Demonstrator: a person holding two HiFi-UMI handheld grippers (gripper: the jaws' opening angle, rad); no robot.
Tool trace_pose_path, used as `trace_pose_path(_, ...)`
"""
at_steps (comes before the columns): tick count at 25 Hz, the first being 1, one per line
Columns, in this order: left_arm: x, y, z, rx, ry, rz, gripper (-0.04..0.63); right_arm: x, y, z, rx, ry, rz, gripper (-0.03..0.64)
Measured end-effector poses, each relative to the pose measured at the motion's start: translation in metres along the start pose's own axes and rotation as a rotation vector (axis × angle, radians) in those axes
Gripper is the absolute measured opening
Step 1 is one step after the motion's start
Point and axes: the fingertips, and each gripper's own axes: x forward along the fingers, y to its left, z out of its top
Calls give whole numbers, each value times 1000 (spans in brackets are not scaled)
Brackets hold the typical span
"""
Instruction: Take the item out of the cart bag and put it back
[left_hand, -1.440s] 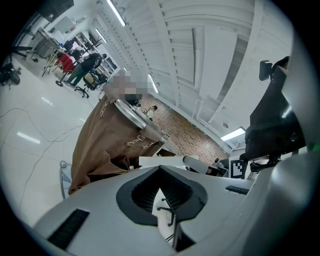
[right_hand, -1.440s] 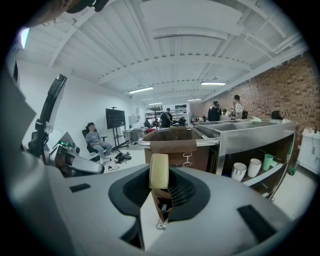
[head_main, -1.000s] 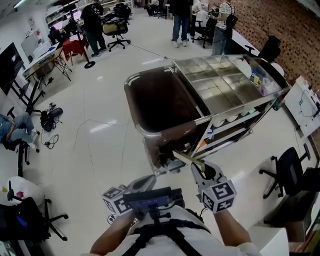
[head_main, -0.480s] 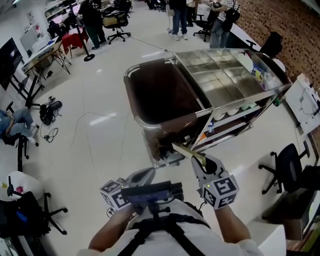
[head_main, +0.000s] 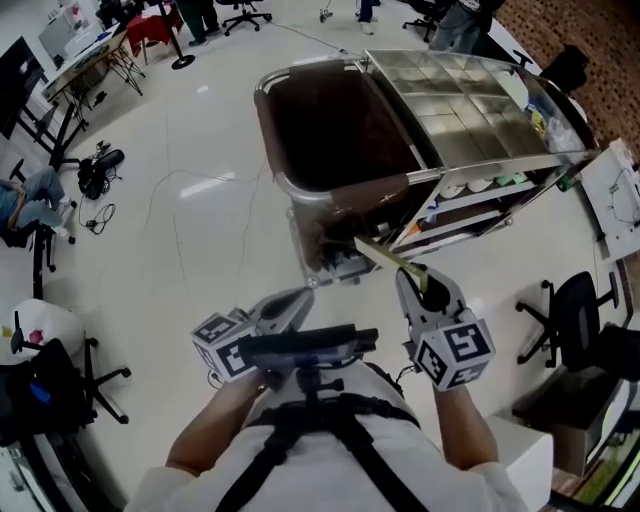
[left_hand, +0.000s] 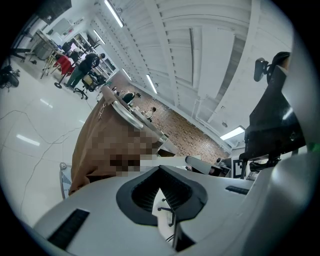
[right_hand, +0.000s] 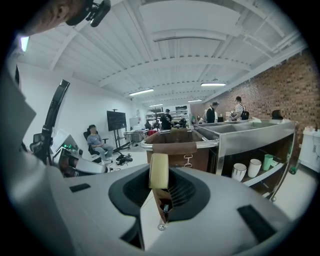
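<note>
Floor (head_main: 185, 265) open left of cart bag (head_main: 348, 194) rim.

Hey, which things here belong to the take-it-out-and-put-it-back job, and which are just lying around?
Job: brown cart bag; pale yellow item, gripped by the right claw.
Lying about: white cups; steel cart top; office chair.

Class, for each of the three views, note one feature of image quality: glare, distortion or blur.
Head view: light glares off the glossy floor. Left gripper view: strong fisheye, black corners, a mosaic patch across the brown bag. Right gripper view: same fisheye bows the brick wall; the pale flat item near the lens is evenly lit.
</note>
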Motion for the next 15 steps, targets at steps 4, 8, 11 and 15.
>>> trace_pose_path(4,1,0,3,1,-11,1,3,3,-1,-1,1,0,-2,77)
trace_pose_path(8,0,3,1,-4,-12,9,3,5,-1,-3,0,6,1,77)
trace_pose_path(11,0,2,3,-5,-23,14,3,6,-1,-3,-1,6,4,77)
trace_pose_path(15,-1,2,4,-7,-25,16,3,6,0,-4,-1,9,5,77)
